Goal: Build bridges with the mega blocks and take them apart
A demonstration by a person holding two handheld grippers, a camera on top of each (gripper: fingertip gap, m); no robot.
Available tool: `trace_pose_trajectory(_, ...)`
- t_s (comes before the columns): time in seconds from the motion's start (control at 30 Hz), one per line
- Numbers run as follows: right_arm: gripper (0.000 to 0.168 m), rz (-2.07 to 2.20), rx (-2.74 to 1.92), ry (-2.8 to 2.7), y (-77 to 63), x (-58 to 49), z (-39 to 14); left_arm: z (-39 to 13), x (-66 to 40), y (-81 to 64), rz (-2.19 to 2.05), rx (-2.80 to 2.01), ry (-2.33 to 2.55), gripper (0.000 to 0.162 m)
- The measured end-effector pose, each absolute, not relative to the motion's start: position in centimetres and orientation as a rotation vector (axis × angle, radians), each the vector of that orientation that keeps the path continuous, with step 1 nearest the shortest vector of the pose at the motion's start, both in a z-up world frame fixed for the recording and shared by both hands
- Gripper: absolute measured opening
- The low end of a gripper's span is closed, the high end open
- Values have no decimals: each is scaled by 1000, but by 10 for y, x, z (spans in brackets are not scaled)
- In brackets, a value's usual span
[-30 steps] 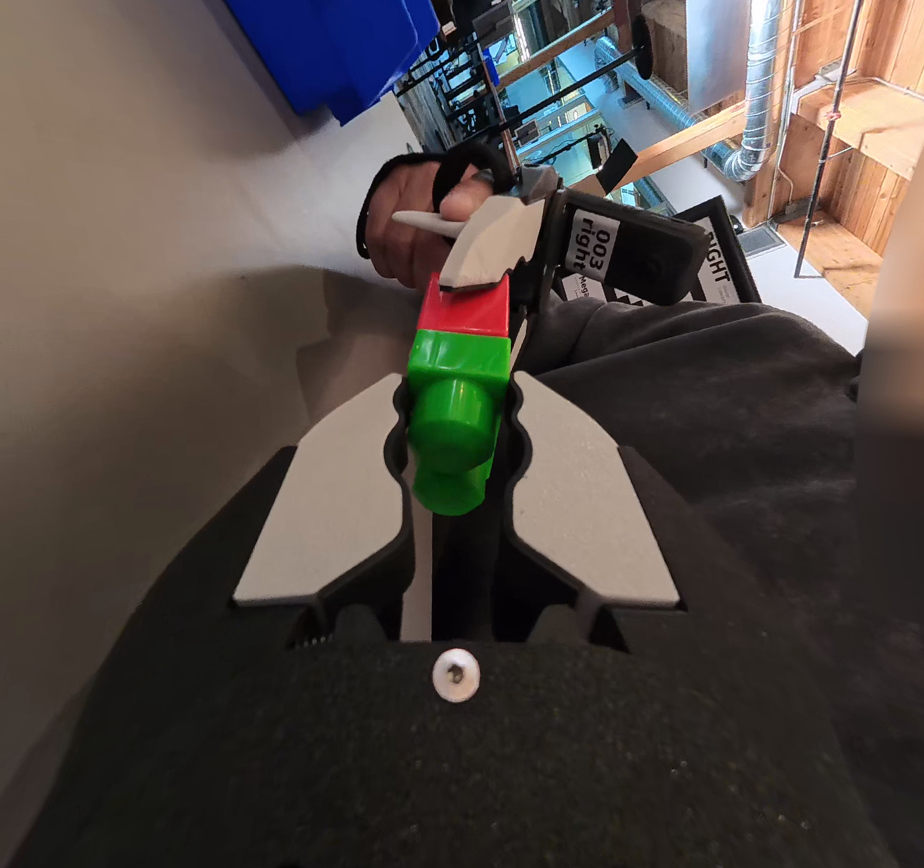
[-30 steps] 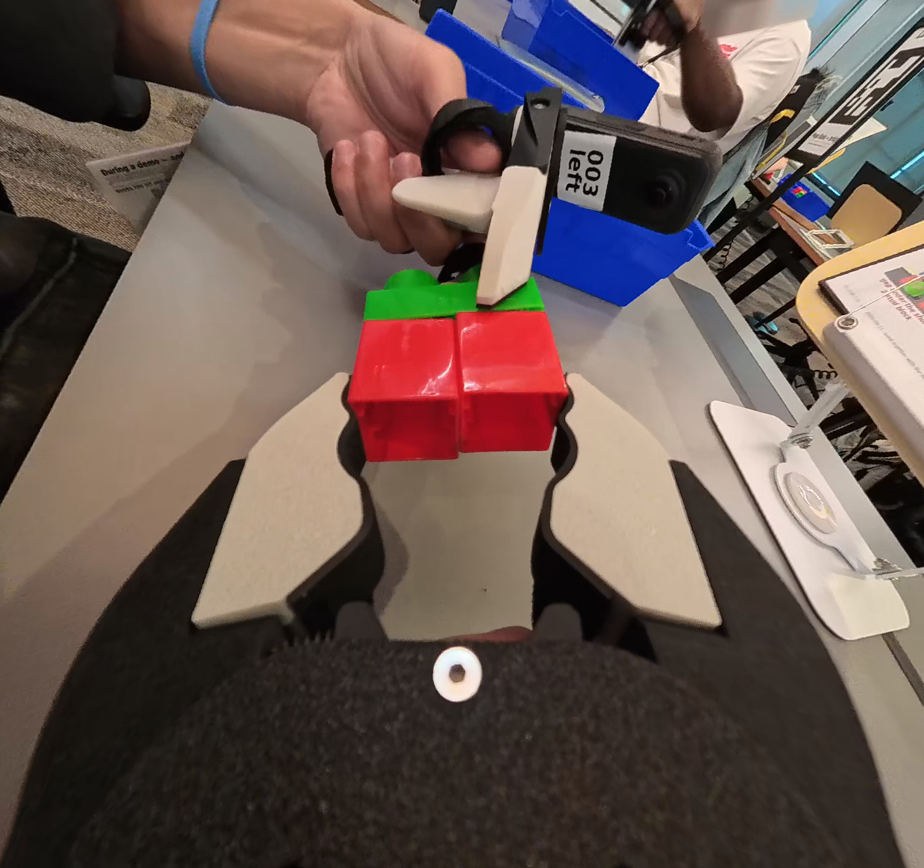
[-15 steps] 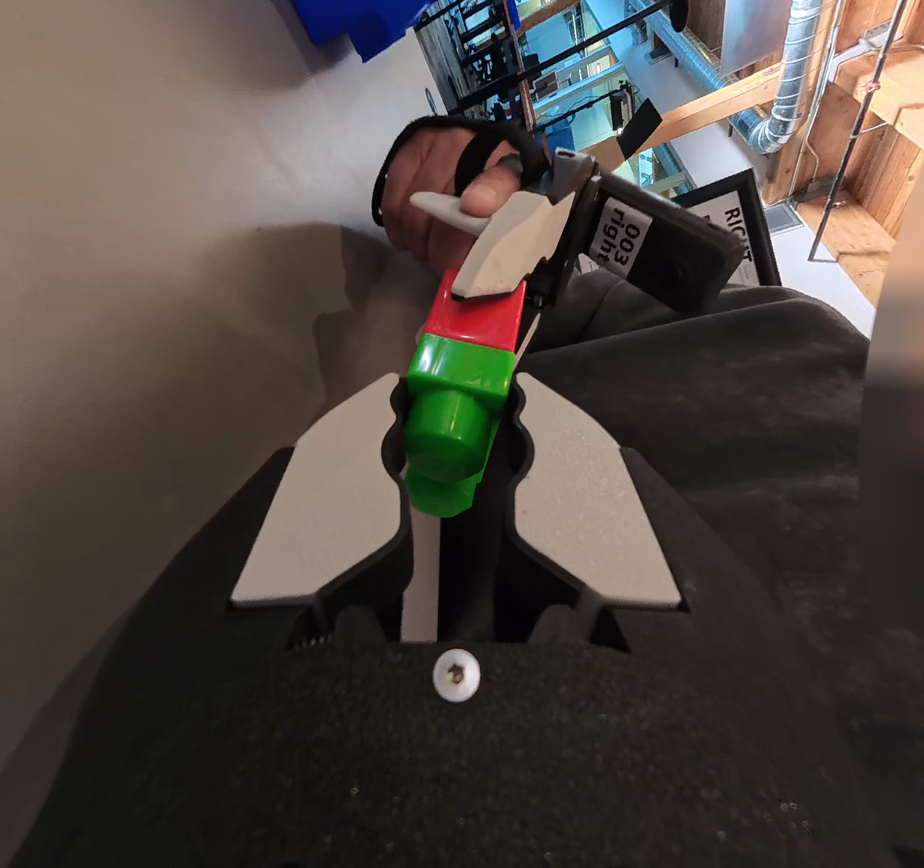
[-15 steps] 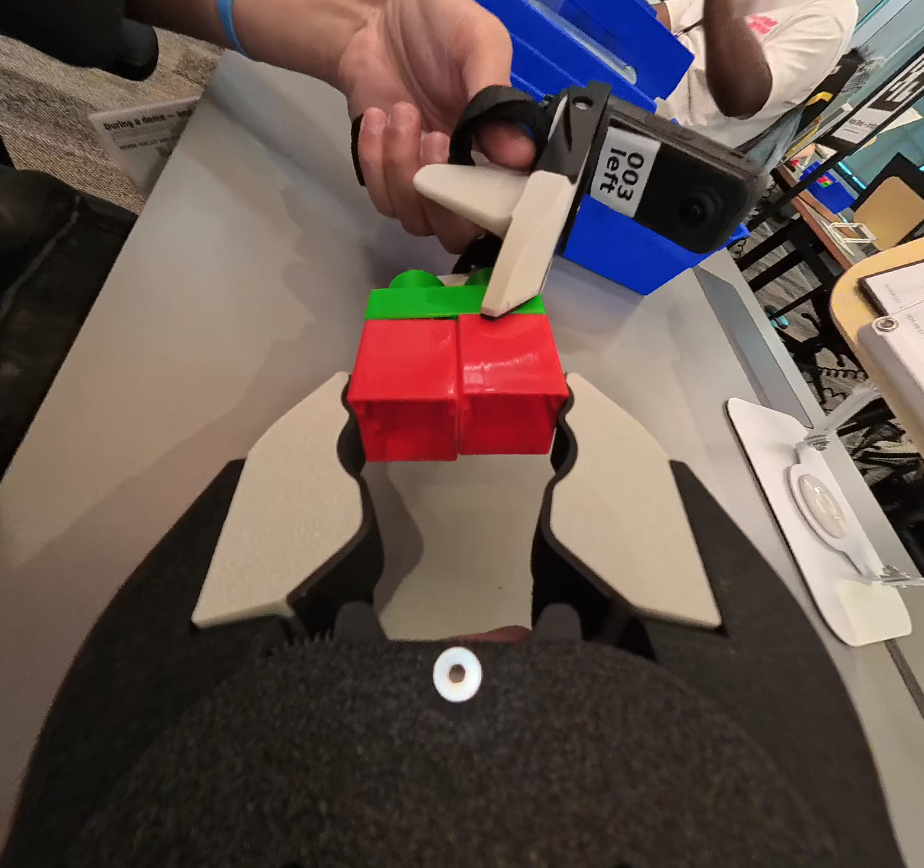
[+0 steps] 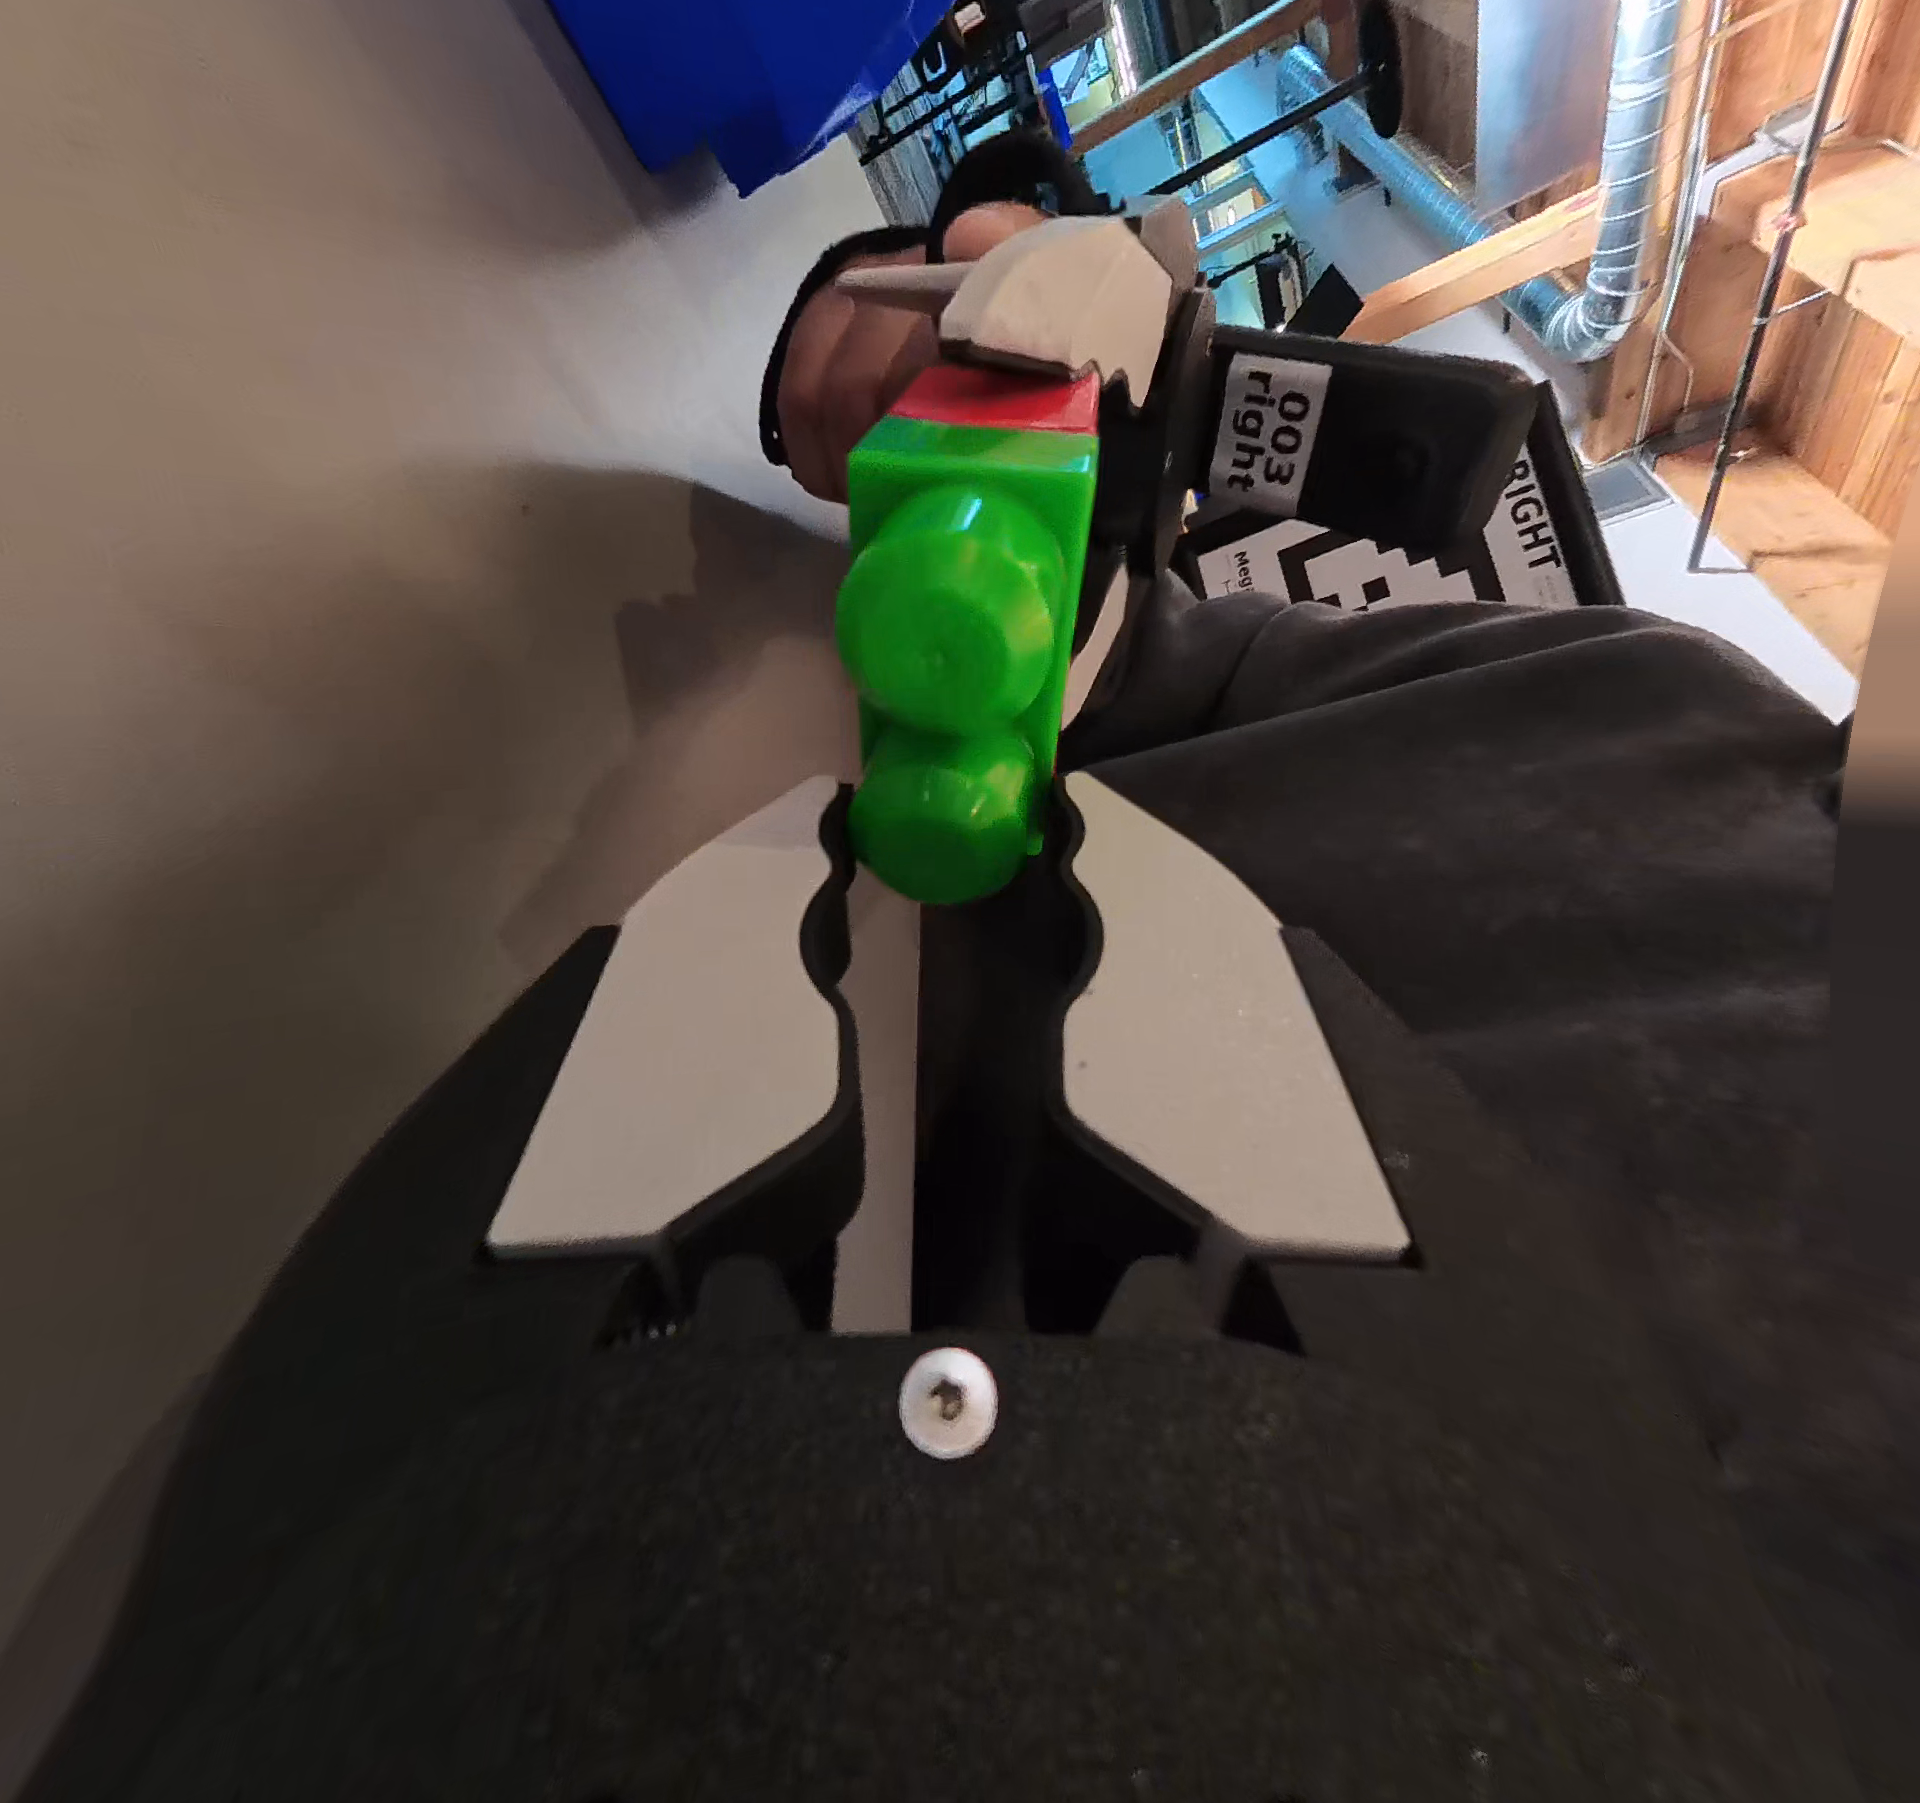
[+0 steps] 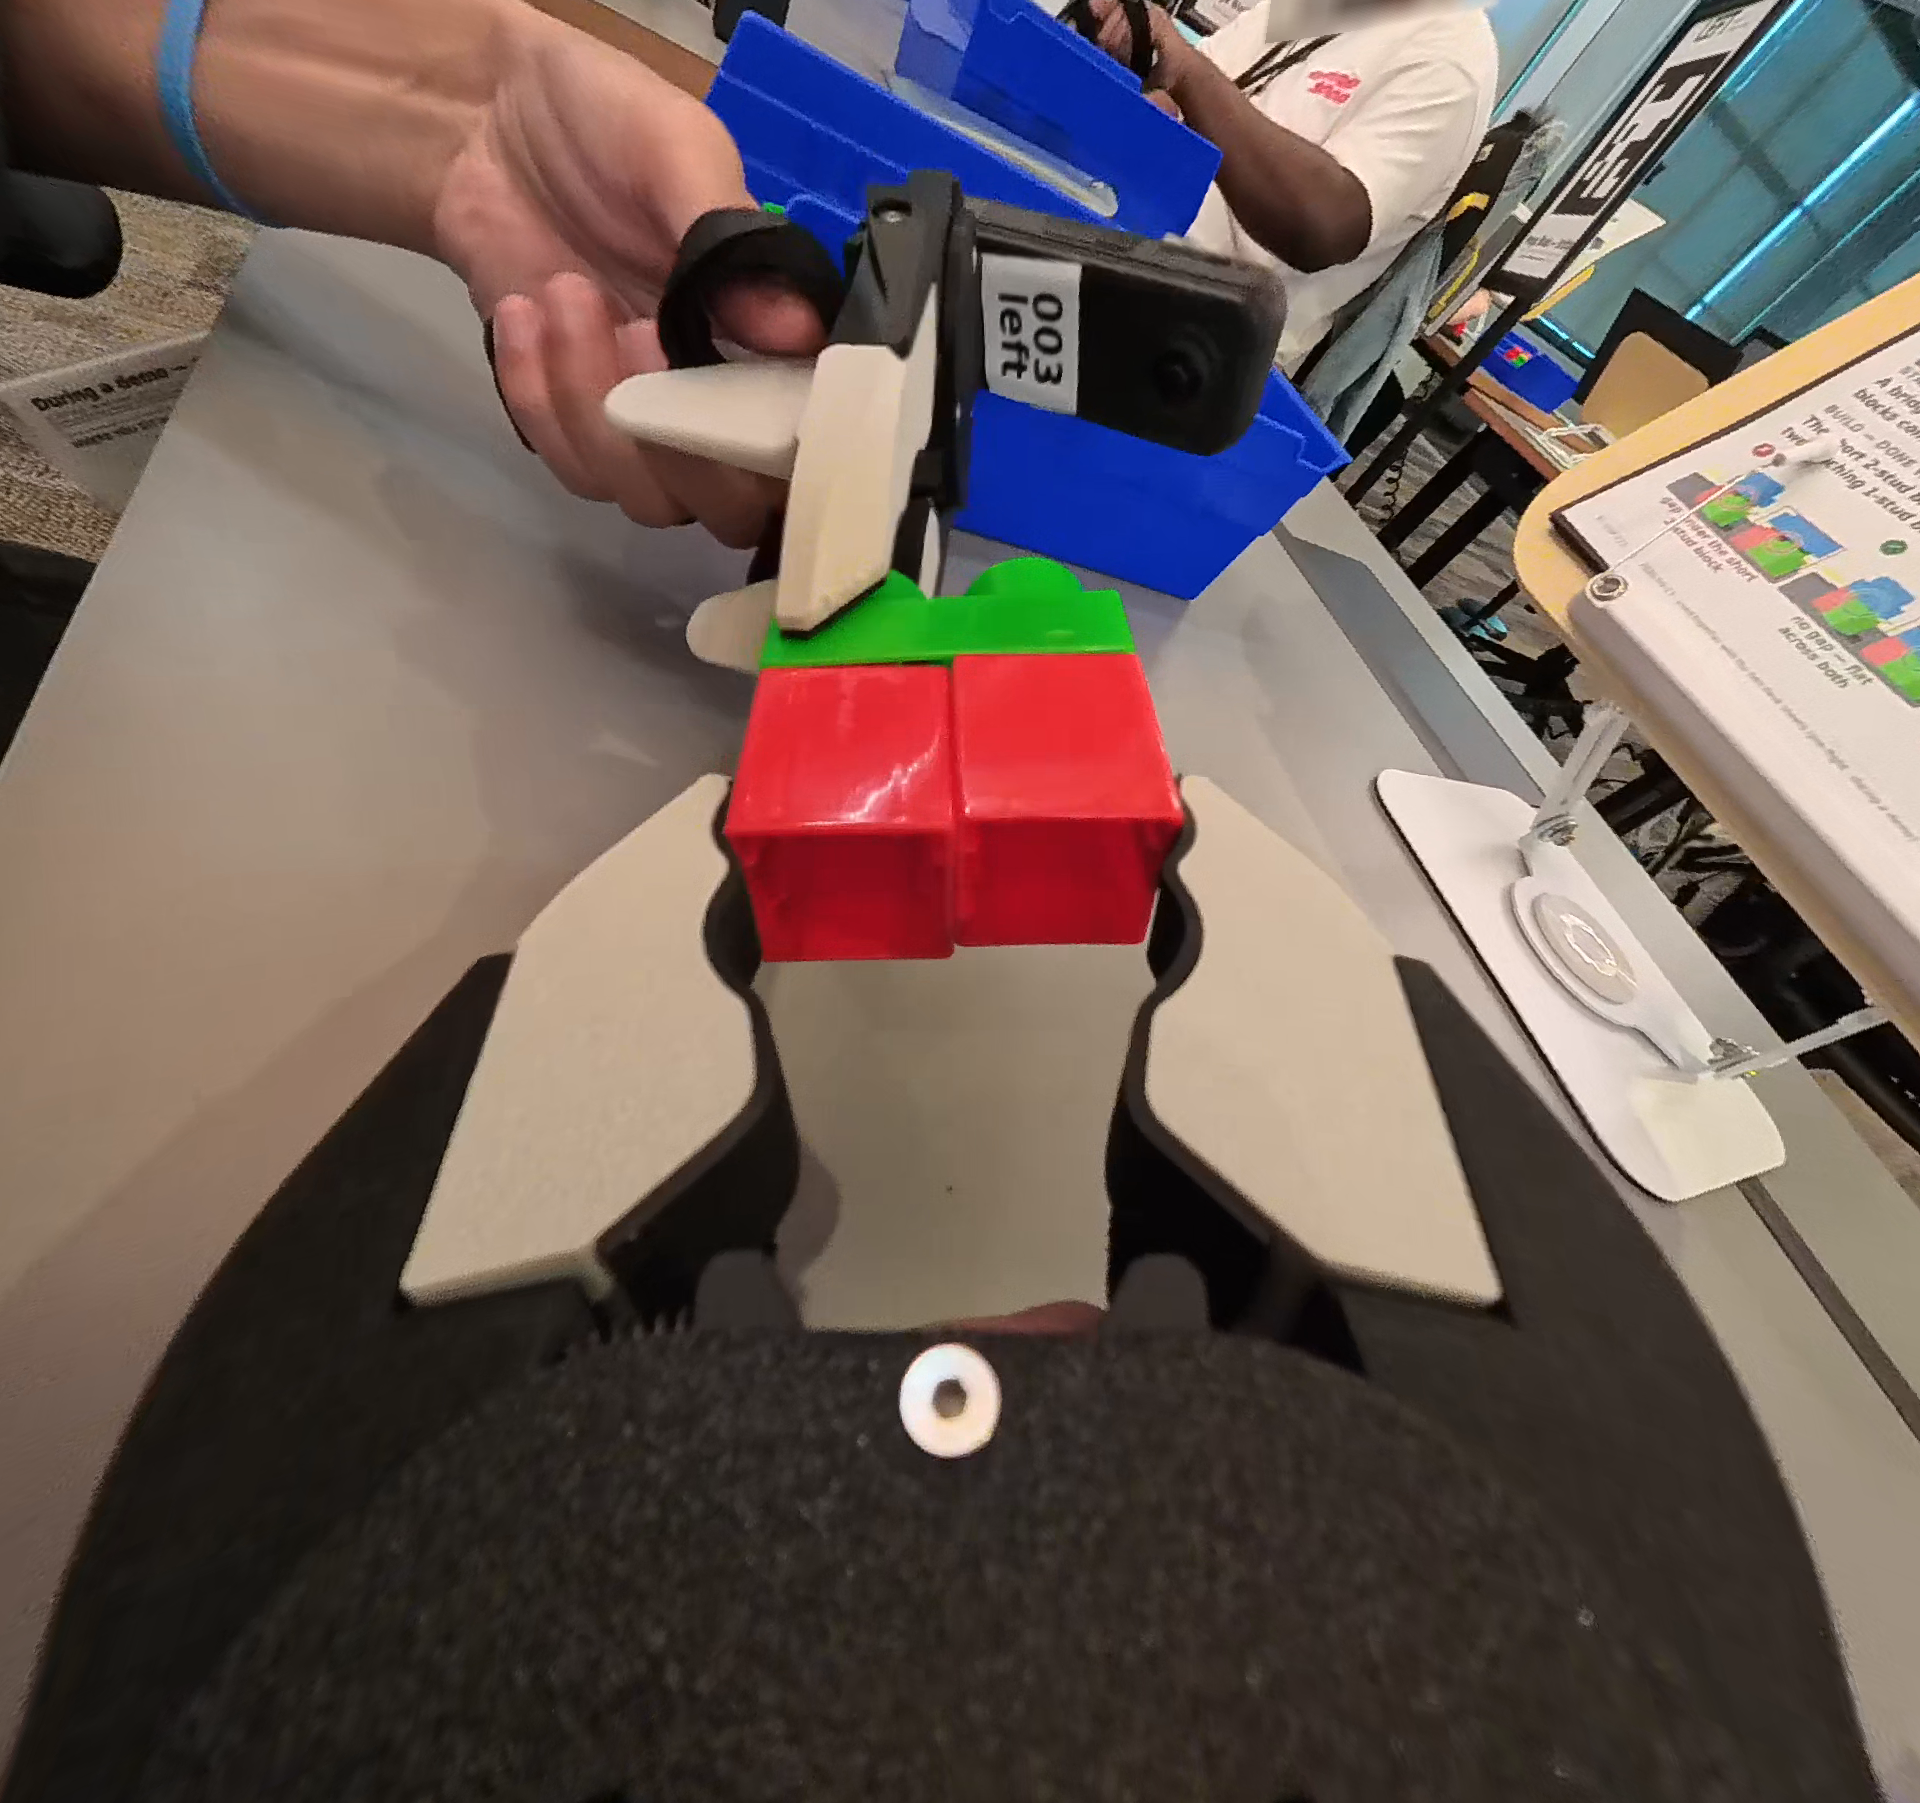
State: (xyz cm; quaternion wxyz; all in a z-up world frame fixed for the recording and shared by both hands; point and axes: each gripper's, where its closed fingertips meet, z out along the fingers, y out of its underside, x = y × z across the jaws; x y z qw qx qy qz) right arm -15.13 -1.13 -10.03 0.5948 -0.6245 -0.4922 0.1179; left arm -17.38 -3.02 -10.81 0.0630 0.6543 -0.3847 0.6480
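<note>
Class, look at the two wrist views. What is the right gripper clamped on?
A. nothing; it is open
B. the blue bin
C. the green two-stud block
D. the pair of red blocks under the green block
D: in the right wrist view the right gripper presses both outer sides of the red blocks, while the left gripper holds the green block on top.

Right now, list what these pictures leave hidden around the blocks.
- Left wrist view: the red blocks show only an edge behind the green block.
- Right wrist view: the left tongs cover one green stud.
- Neither view shows whether the studs are seated.
</note>
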Motion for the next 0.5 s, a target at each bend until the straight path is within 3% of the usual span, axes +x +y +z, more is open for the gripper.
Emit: trace_pose_trajectory(0.5, 74, 220, -1454, -1187, -12, -157, -110, -116, -173, -36, 1875, 1992, -1184, 35)
